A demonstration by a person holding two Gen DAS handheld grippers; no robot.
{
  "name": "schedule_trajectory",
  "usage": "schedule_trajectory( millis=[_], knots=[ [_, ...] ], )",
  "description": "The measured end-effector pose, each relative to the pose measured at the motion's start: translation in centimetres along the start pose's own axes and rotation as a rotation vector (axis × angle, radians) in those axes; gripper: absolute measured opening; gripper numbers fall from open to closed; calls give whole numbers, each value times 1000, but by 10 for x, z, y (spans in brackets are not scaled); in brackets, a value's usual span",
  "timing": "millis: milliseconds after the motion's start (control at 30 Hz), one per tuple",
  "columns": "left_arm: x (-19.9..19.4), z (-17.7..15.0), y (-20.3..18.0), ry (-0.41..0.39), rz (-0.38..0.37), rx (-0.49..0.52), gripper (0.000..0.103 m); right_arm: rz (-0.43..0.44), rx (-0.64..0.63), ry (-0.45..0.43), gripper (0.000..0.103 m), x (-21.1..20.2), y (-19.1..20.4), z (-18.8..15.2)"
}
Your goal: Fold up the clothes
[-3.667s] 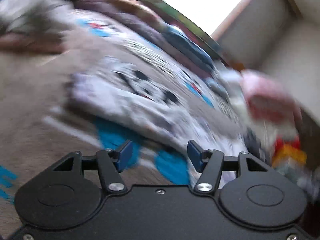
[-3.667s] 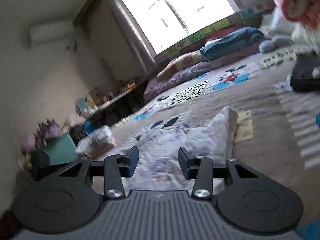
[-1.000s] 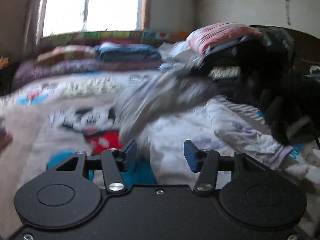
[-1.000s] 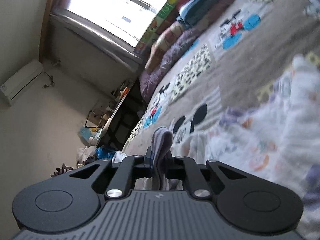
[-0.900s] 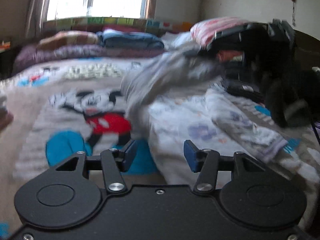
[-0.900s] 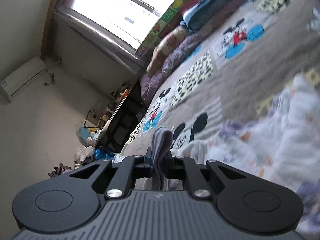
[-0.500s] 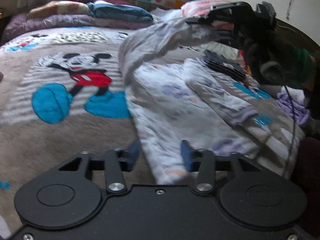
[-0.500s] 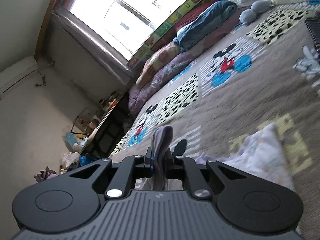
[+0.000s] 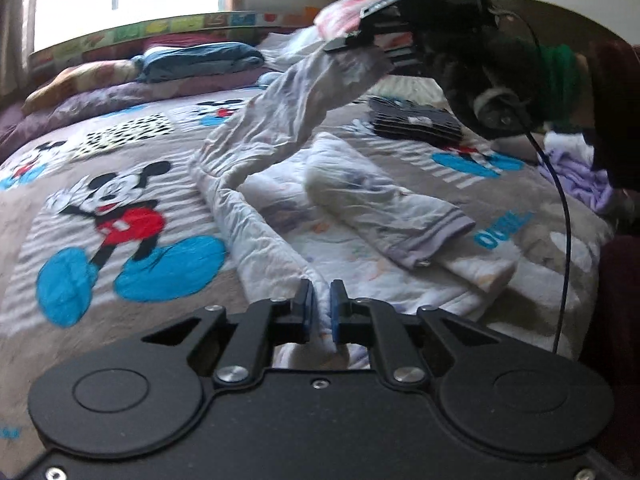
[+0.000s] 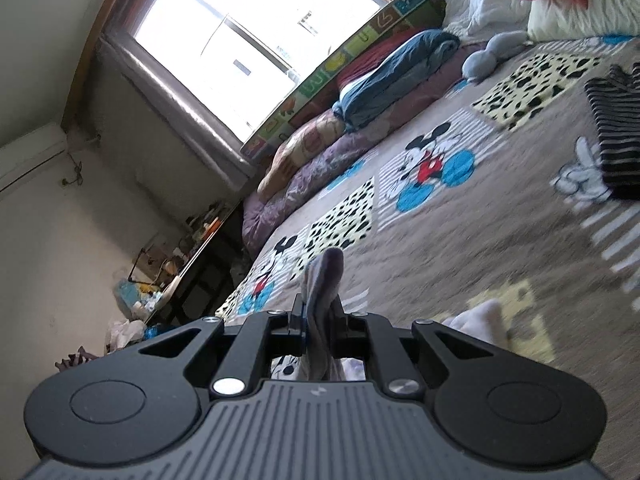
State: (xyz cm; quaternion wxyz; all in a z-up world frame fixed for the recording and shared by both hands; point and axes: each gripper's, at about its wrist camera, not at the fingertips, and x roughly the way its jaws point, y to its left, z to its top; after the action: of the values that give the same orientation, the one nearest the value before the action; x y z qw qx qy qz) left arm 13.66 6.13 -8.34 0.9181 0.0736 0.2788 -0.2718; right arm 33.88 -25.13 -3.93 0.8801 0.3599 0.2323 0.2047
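Note:
A white printed garment (image 9: 360,216) with lilac cuffs lies crumpled on the cartoon-mouse blanket (image 9: 100,216). My left gripper (image 9: 319,308) is shut on the garment's near edge, low over the bed. One long sleeve (image 9: 288,112) rises up and to the right. Its end is held by my right gripper (image 9: 360,42), high at the upper right. In the right wrist view the right gripper (image 10: 319,312) is shut on that lilac cuff (image 10: 326,276), which sticks up between the fingers. The other sleeve lies folded across the garment's body.
A folded striped dark garment (image 9: 414,122) lies behind the white one, also seen in the right view (image 10: 616,120). Pillows and rolled quilts (image 9: 192,60) line the window side. A lilac cloth (image 9: 580,172) sits at right, beside a person's dark sleeve (image 9: 616,280). A cluttered desk (image 10: 180,264) stands beyond the bed.
My left gripper has shut on the garment's near edge. The right gripper, still holding the cuff, has lifted the sleeve higher and farther right, stretching it.

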Motion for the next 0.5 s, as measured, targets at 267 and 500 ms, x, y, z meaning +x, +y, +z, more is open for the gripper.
schedule_trajectory(
  millis=[267, 500],
  knots=[
    [26, -2, -18, 56, -32, 47, 6, -60, 20, -29, 11, -23, -35, 10],
    [42, -2, -24, 82, -60, 29, 0, -124, 60, -19, 11, -23, -68, 4]
  ],
)
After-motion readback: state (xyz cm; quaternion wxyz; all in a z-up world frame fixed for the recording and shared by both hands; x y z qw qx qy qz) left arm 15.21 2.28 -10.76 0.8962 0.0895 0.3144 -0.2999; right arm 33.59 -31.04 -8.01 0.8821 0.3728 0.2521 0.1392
